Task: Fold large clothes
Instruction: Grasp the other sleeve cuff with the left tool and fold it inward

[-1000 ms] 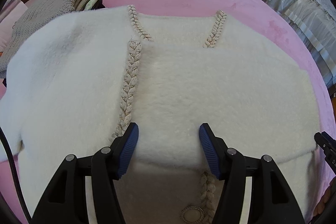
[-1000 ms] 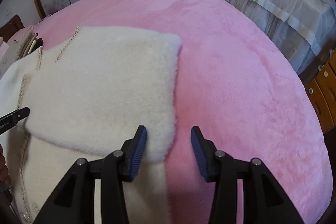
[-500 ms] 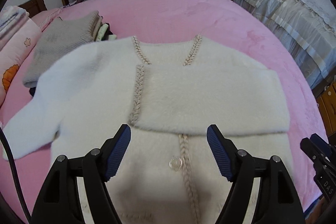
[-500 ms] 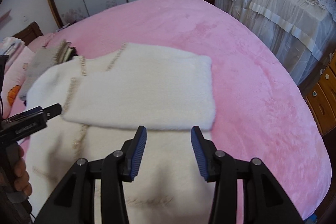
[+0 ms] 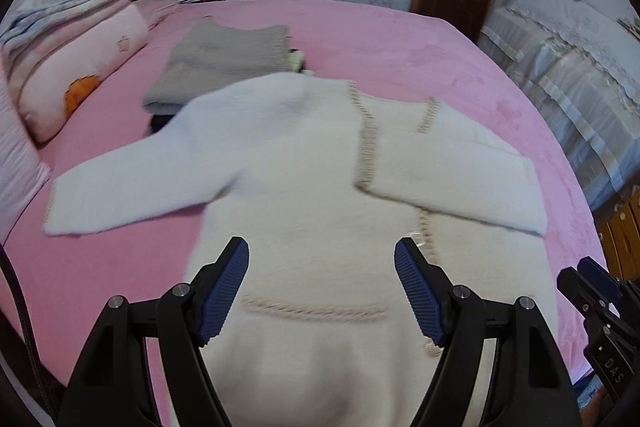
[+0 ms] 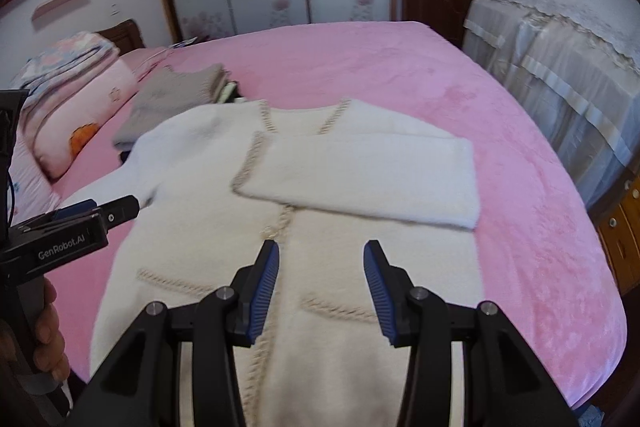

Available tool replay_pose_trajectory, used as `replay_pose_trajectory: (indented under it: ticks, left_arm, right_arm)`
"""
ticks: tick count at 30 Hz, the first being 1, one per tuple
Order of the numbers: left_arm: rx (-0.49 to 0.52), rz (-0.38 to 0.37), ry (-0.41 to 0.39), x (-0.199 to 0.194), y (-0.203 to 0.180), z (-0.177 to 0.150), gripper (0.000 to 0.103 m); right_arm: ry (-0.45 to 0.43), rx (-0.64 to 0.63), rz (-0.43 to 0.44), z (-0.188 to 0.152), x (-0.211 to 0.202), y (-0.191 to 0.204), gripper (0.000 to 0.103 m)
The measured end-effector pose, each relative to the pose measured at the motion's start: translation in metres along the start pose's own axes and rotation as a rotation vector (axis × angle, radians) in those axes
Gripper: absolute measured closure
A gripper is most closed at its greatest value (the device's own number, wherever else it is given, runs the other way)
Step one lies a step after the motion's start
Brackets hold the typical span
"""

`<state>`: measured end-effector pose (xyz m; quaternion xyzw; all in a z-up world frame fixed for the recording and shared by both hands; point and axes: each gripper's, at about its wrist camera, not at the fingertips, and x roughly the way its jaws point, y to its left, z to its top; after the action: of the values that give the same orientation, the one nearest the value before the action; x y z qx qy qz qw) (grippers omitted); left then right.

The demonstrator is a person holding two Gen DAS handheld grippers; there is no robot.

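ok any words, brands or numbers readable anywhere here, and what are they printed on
"GenRobot.AI": white letters on the side of the left gripper, seen in the right wrist view.
"DAS": on the body of the right gripper, at the edge of the left wrist view; any further letters there are cut off.
Nothing readable on the white cardigan or the folded grey sweater.

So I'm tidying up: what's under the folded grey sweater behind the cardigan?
Under the grey sweater, a pale green and a dark garment poke out; the rest of that pile is covered.
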<state>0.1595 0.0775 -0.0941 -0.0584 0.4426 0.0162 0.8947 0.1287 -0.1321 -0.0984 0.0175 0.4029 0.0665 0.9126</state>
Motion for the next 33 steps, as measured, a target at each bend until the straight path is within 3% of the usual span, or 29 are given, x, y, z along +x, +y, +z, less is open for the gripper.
replay_pose_trajectory:
  ticks: [9,15,27,33]
  left_arm:
    - [-0.211,0.086,-0.013,-0.003,0.127,-0.02,0.029]
    - [-0.38,0.111,-0.027,0.016,0.209,-0.033,0.029]
    - [-0.808,0.091,-0.036,0.092,0.357,-0.065,0.029]
    - [-1.019,0.026,-0.061,0.131,0.394,-0.082,0.029]
  right_arm:
    - [-0.001,-0.13,0.11,0.0,0.003,0.099,0.059]
    - [0.043,-0.177,0.148,-0.004,0.034,0.153,0.059]
    - [0.144,-0.22,0.203,-0.007,0.127,0.236,0.059]
    - [0.173,-0.227,0.24,-0.004,0.164,0.265,0.059]
